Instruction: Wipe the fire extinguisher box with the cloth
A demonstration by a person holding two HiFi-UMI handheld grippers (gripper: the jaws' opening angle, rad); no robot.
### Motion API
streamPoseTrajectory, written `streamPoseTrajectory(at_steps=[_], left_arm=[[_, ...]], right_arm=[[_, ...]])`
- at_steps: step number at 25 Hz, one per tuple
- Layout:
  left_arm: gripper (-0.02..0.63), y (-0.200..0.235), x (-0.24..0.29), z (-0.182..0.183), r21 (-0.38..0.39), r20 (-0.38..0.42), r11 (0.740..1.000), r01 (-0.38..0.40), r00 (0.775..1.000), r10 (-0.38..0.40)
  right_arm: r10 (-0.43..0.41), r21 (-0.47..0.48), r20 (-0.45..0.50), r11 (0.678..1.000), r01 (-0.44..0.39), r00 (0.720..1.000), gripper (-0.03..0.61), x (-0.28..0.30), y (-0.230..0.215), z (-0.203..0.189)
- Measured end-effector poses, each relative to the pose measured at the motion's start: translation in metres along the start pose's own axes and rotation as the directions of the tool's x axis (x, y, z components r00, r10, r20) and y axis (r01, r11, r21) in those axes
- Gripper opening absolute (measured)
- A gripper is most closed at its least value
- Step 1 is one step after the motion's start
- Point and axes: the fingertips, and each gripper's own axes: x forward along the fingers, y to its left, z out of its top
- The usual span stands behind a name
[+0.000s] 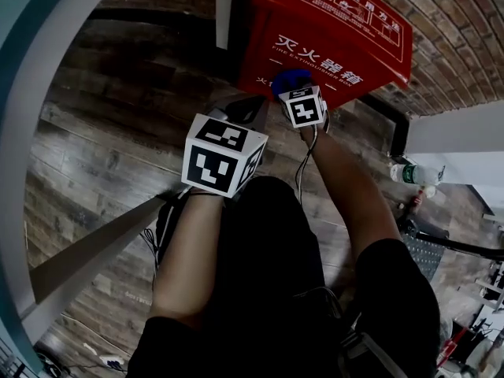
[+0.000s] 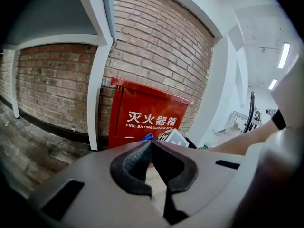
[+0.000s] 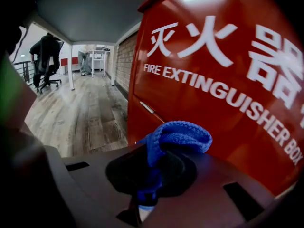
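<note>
The red fire extinguisher box (image 1: 331,34) stands on the floor against a brick wall, with white lettering on its front (image 2: 147,120) (image 3: 223,75). My right gripper (image 1: 293,85) is shut on a blue knitted cloth (image 3: 178,136), which bunches above the jaws close to the box's front face; the cloth (image 1: 290,79) shows as a blue patch at the box's lower front. My left gripper (image 1: 244,116) hangs back from the box, over the floor; its jaws meet at the tips with nothing between them (image 2: 151,146).
Wooden plank floor (image 1: 110,132) lies left of the box. A white post (image 2: 97,94) stands just left of the box. A plastic bottle (image 1: 413,174) lies at the right. An office chair (image 3: 45,56) and a person stand far off.
</note>
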Motion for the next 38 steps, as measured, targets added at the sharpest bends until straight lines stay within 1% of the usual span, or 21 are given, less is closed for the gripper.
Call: streamPoseTrajectory(at_steps=[5,10,13,15,18,22,25,26,29,30,31,34,36,38], left_arm=[[-0.003,-0.013,0.020,-0.002,0.011,-0.019,0.999,0.038,0.999,-0.038],[-0.003,-0.030,0.034,0.000,0.028,-0.029,0.996,0.084,0.996,-0.083],[-0.003,-0.038,0.038,-0.002,0.046,-0.039,0.994,0.102,0.994,-0.100],[-0.003,-0.040,0.040,-0.002,0.046,-0.042,0.993,0.107,0.994,-0.105],[-0.003,-0.037,0.040,-0.004,0.045,-0.048,0.994,0.104,0.994,-0.101],[-0.003,-0.034,0.039,-0.007,0.036,-0.054,0.995,0.098,0.994,-0.096],[-0.003,-0.026,0.038,-0.014,0.058,-0.079,0.994,0.091,0.993,-0.086],[-0.003,-0.022,0.037,-0.016,0.047,-0.084,0.995,0.091,0.993,-0.087],[-0.003,-0.016,0.032,-0.018,-0.053,-0.066,0.991,0.125,0.990,-0.128],[-0.003,-0.015,0.031,-0.018,-0.081,-0.059,0.988,0.135,0.988,-0.140],[-0.003,-0.013,0.030,-0.018,-0.094,-0.056,0.986,0.136,0.988,-0.142],[-0.003,-0.007,0.028,-0.019,-0.081,-0.063,0.989,0.123,0.990,-0.128],[-0.003,-0.005,0.025,-0.020,-0.089,-0.063,0.988,0.125,0.989,-0.131],[-0.003,-0.005,0.021,-0.019,-0.103,-0.059,0.987,0.125,0.990,-0.131]], right_arm=[[-0.032,0.099,-0.016,0.995,0.033,0.999,0.043,-0.041,-0.052,-0.038],[-0.062,0.127,-0.023,0.990,0.065,0.998,0.043,-0.079,-0.085,-0.055],[-0.082,0.164,-0.026,0.983,0.085,0.996,0.043,-0.089,-0.099,-0.067],[-0.092,0.157,-0.037,0.983,0.097,0.995,0.043,-0.089,-0.106,-0.077],[-0.081,0.121,-0.067,0.989,0.089,0.994,0.043,-0.079,-0.105,-0.092],[-0.063,0.060,-0.088,0.996,0.068,0.994,0.043,-0.062,-0.095,-0.100],[-0.038,0.068,-0.136,0.997,0.048,0.990,0.043,-0.045,-0.085,-0.117],[-0.029,0.071,-0.161,0.997,0.041,0.986,0.043,-0.038,-0.082,-0.126],[-0.012,0.042,-0.223,0.999,0.022,0.975,0.042,-0.018,-0.074,-0.149],[-0.011,0.030,-0.250,0.999,0.020,0.968,0.043,-0.012,-0.073,-0.159],[-0.011,0.020,-0.272,1.000,0.017,0.962,0.043,-0.005,-0.072,-0.168],[-0.021,-0.009,-0.296,1.000,0.019,0.955,0.041,0.017,-0.070,-0.188],[-0.017,0.009,-0.326,1.000,0.020,0.945,0.043,0.032,-0.069,-0.207],[-0.002,0.047,-0.349,0.999,0.019,0.937,0.043,0.045,-0.065,-0.225]])
